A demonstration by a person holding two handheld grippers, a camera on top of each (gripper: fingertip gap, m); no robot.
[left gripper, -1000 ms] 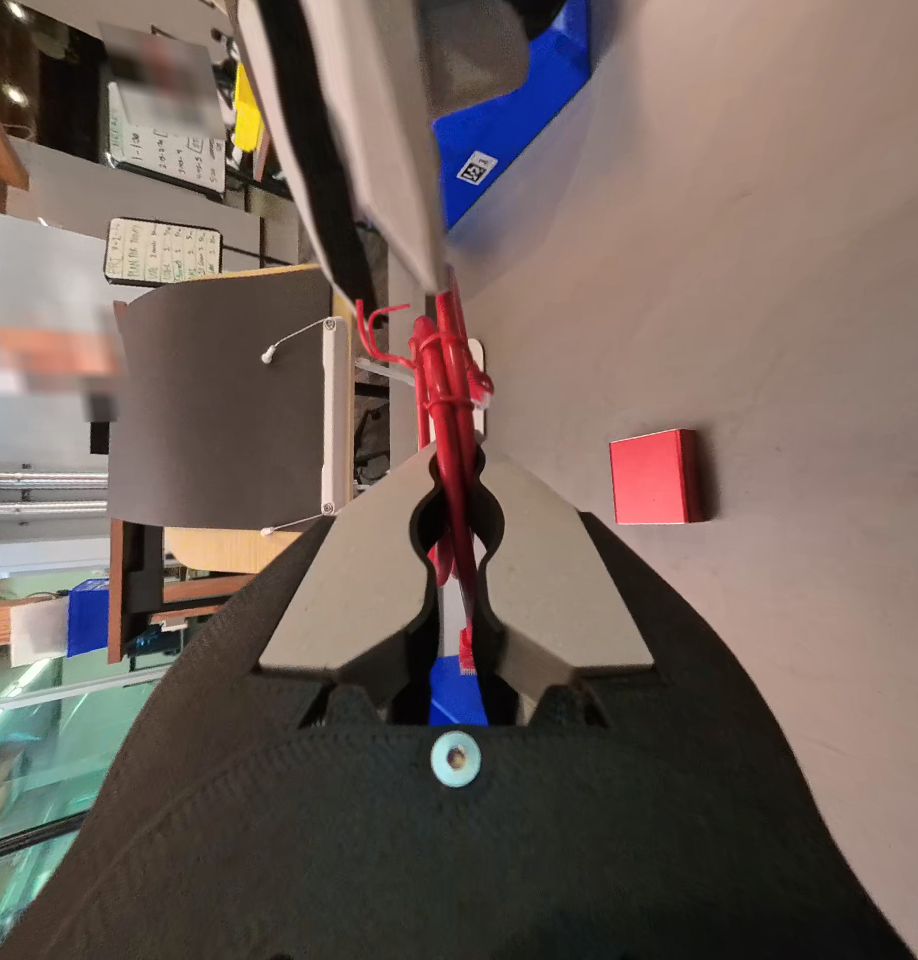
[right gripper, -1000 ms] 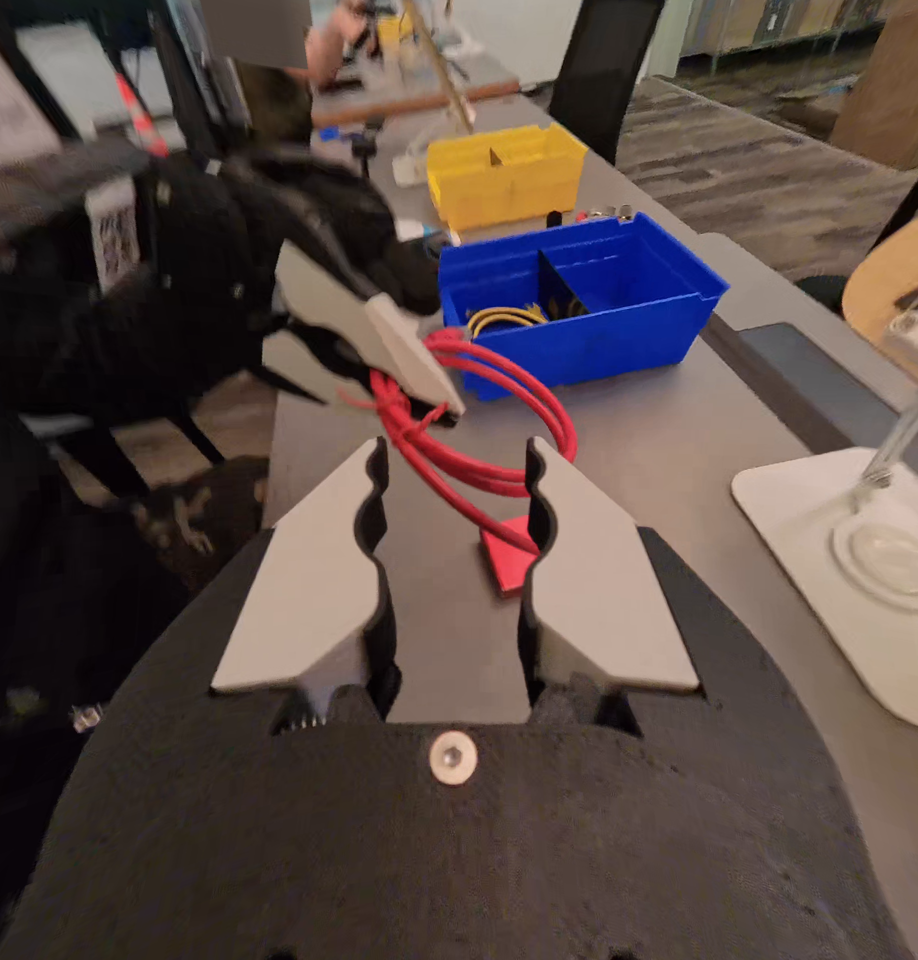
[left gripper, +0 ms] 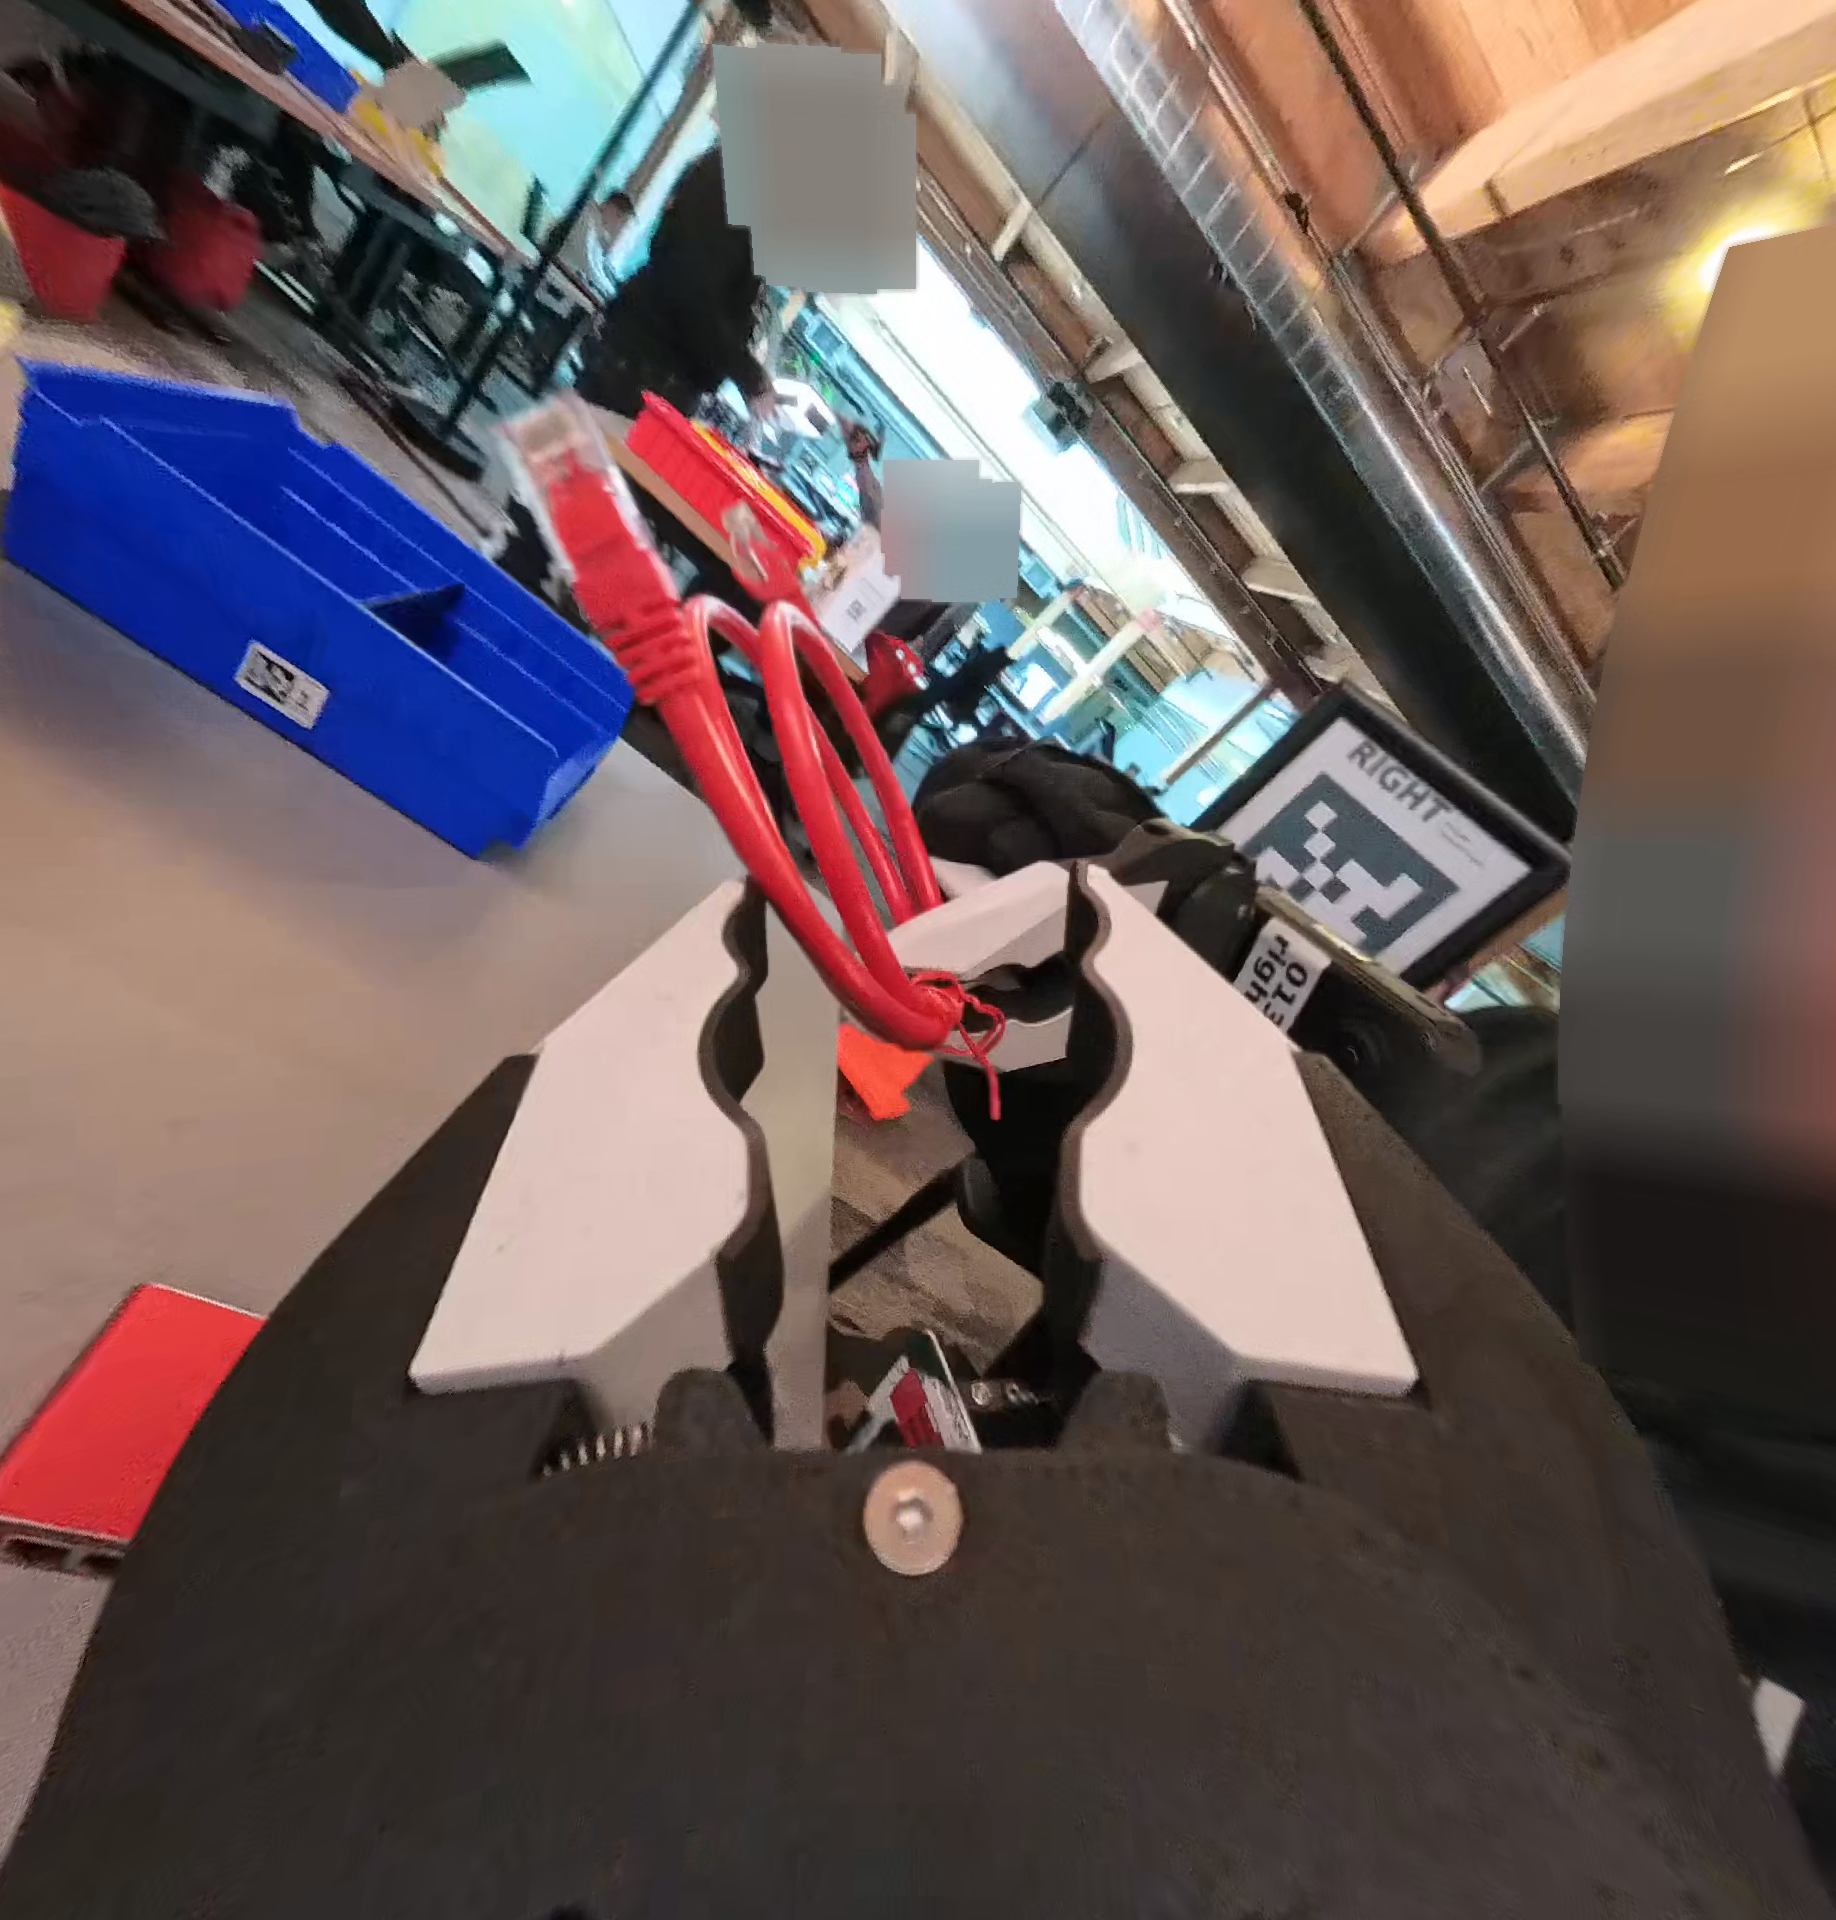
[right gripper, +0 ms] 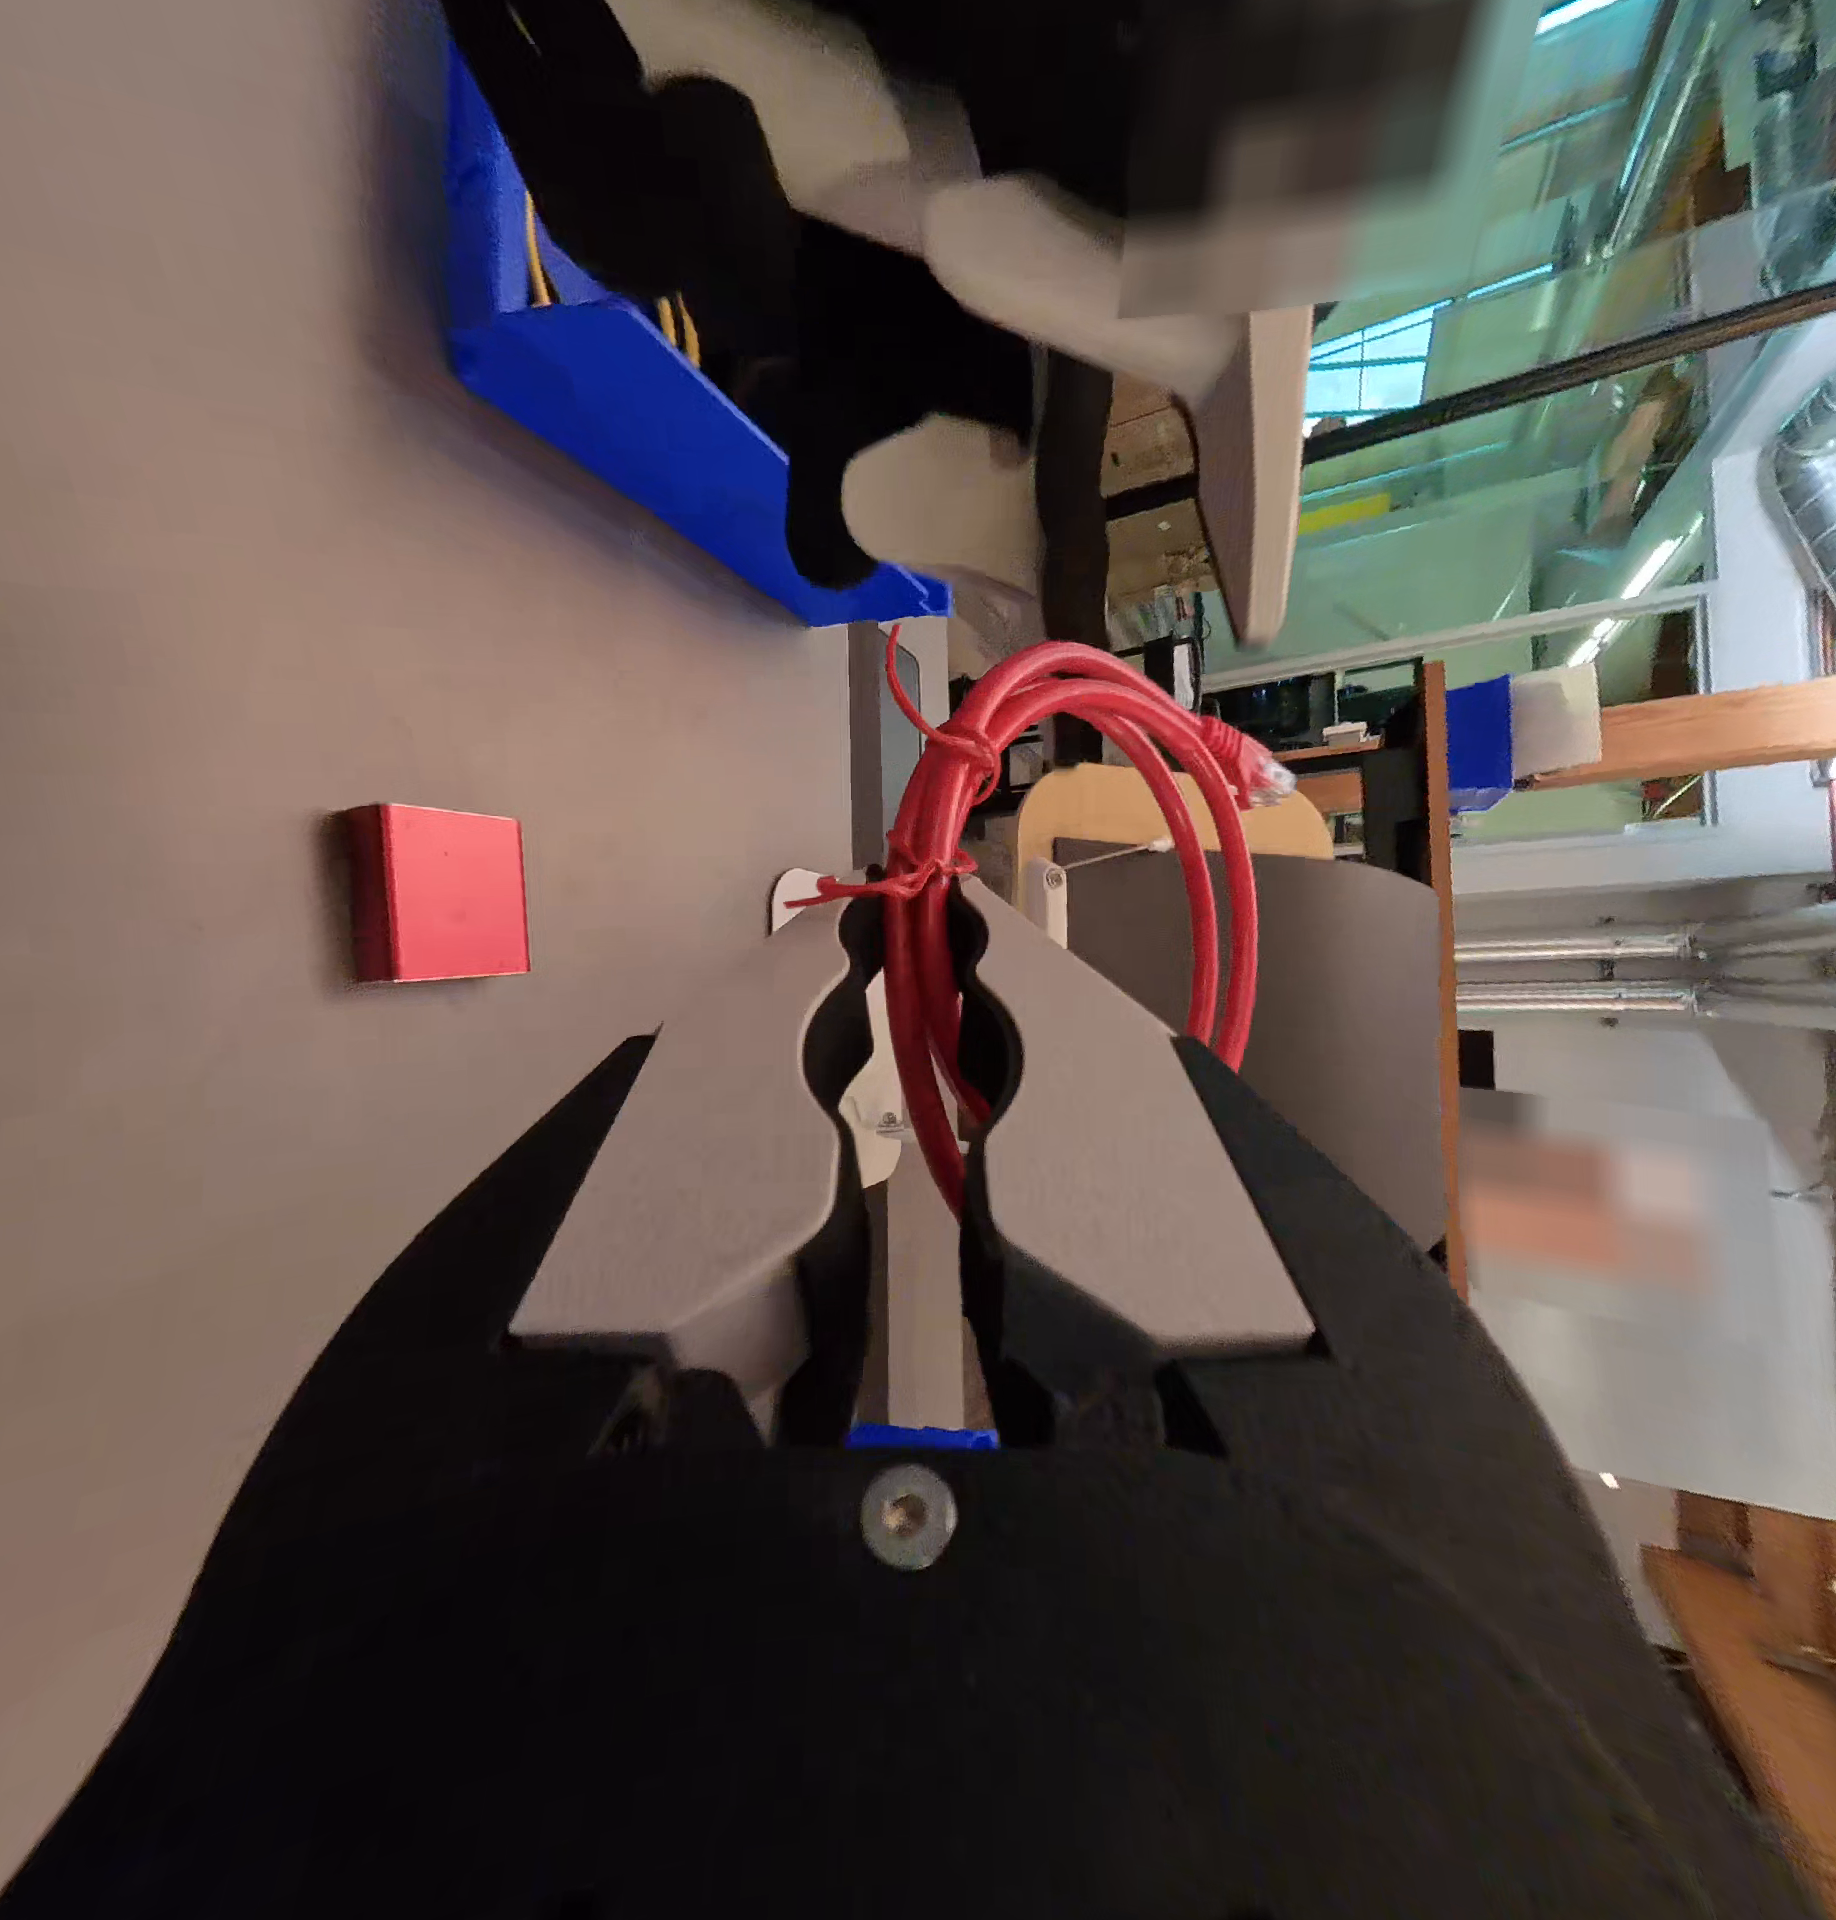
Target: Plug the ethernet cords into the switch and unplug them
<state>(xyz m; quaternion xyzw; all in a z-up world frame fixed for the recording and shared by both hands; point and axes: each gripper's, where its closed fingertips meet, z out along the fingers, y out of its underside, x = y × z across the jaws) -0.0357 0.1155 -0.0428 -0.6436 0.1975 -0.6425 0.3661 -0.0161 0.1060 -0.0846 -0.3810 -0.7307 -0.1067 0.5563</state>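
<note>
So the cord (right gripper: 919, 997) swapped sides: right tool (right gripper: 914, 914) clamped it, left tool (left gripper: 909, 914) let go, spread apart, both well above the switch (right gripper: 436, 894).

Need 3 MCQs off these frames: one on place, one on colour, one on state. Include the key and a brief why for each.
1. Where is the red switch?
A. In the bin
B. Flat on the grey table
C. In the left tongs

2. What colour is the bin on the table?
A. Blue
B. Green
C. White

3. What state are the right tongs in?
A. Open, empty
B. Shut on the switch
C. Shut on the coiled cord

Key:
1 B: the red switch lies on the table, with nothing plugged into it.
2 A: the bin is blue.
3 C: the right tongs pinch the tied red ethernet cord, while the left tongs are open.
</note>
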